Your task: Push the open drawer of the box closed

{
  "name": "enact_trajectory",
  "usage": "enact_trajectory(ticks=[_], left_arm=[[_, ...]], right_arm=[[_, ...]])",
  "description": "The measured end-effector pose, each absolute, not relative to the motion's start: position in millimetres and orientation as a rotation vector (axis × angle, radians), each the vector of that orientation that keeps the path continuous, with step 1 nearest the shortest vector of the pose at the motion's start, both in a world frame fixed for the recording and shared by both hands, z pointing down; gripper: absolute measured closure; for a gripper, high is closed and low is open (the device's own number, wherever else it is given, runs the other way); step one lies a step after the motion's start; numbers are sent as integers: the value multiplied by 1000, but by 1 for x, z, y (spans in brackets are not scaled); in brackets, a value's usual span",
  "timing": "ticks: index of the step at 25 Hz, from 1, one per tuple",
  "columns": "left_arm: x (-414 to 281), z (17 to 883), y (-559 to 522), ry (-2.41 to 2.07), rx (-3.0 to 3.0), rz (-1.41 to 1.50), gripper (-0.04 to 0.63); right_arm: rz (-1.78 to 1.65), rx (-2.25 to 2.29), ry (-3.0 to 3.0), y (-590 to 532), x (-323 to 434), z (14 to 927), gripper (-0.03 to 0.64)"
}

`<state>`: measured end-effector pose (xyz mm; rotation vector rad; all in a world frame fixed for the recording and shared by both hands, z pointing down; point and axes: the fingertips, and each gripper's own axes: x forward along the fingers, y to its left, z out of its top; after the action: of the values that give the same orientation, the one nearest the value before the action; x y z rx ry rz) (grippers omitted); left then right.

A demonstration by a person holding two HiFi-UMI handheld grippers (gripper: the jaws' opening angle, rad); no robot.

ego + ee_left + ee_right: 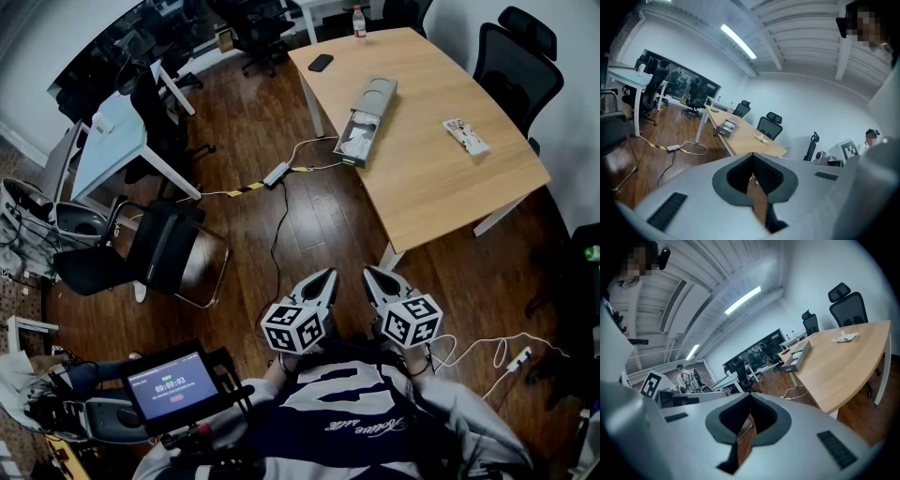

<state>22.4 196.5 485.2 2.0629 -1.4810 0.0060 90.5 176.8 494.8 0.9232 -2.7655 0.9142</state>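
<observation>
Fingers [315, 291] on left gripper [329, 274] and right gripper [368, 273] pressed together, empty; box [375, 98] well ahead on bench [441, 178], drawer [356, 141] facing us, right looks nearer.

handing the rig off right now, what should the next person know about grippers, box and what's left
Left gripper: shut, empty, held near the body.
Right gripper: the same.
Box lies on the wooden table ahead, its drawer open at the table's edge.
Done: nothing yet, neither gripper is near the box.
Left: approach the table and push the drawer closed.
</observation>
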Motion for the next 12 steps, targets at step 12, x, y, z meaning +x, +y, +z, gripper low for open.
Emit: enact_trajectory(ticks=[12], left_arm=[[17,500,160,-1450,2078,89,592]], right_arm=[[989,1017,-2724,134,103,516,618]])
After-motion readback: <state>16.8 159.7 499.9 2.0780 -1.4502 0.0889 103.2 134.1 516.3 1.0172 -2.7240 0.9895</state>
